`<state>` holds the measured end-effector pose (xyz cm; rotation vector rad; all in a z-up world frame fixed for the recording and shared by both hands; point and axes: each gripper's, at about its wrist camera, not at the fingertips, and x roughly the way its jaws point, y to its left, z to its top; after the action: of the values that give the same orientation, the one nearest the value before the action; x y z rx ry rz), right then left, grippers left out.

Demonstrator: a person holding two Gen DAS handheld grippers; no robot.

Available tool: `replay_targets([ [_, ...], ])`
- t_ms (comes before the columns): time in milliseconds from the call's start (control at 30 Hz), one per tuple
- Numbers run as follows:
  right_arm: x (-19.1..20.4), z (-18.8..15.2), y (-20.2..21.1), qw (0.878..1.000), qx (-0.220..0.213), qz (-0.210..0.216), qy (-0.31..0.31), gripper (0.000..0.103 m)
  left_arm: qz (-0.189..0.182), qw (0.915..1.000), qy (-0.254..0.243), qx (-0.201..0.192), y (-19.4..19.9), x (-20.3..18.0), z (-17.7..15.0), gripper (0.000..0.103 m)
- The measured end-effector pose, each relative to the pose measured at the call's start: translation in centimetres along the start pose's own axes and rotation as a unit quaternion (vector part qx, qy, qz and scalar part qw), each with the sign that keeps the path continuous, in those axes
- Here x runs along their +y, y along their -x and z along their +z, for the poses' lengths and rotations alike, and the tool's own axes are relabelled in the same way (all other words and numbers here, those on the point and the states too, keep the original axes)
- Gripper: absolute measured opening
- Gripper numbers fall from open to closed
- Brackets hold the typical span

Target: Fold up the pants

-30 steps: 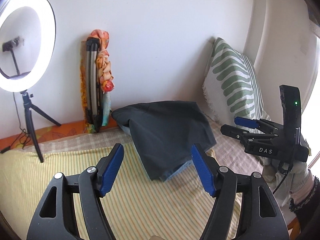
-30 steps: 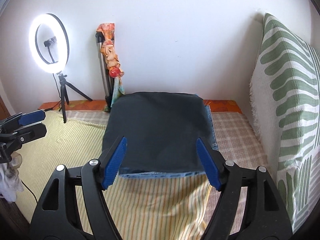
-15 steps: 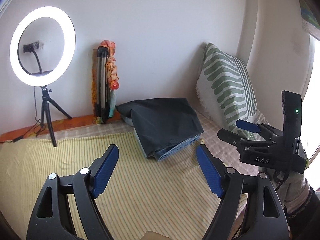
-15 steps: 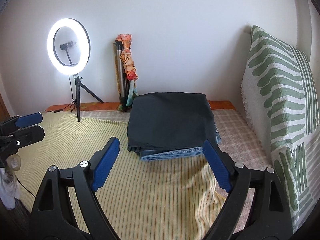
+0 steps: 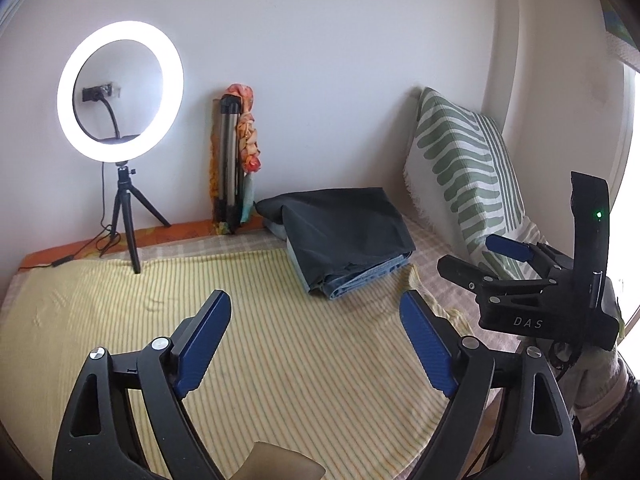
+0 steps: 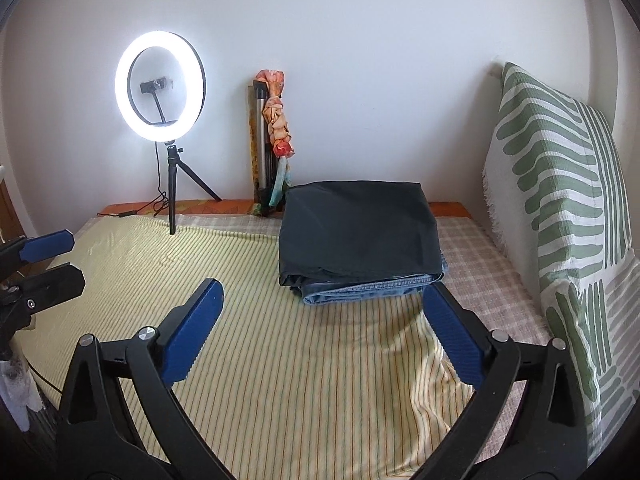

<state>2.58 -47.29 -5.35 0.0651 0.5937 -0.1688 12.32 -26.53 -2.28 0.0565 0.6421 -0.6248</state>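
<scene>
On my striped bed, both grippers' fingers have just been opening, empty; two folded pants, I think, at twelve o'clock.

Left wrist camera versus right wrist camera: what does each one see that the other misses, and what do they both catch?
Only the left wrist view shows the right gripper from the side, with a green light lit on its body, and bright window light at the right edge. Only the right wrist view shows the left gripper from the side. Both show their own open, empty blue-padded jaws, the folded dark pants lying on folded jeans, the striped yellow bedcover, the lit ring light and the green-patterned pillow.
</scene>
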Motion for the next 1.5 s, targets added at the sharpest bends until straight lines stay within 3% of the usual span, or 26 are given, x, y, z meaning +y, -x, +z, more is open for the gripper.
replay_targets([
  [167,0.4,0.3,0.1,1.0,-0.002,-0.002,0.008,0.102,0.01,0.9999,0.005,0.001,0.2,0.4,-0.1,0.094],
  [533,1.2,0.5,0.2,1.0,-0.007,0.002,0.014,0.103,0.031,0.9994,0.007,0.009,0.4,1.0,-0.2,0.095],
  [1500,1.3,0.5,0.2,1.0,-0.006,0.007,0.017,0.103,0.02,0.9997,0.004,0.01,0.6,0.9,-0.3,0.095],
])
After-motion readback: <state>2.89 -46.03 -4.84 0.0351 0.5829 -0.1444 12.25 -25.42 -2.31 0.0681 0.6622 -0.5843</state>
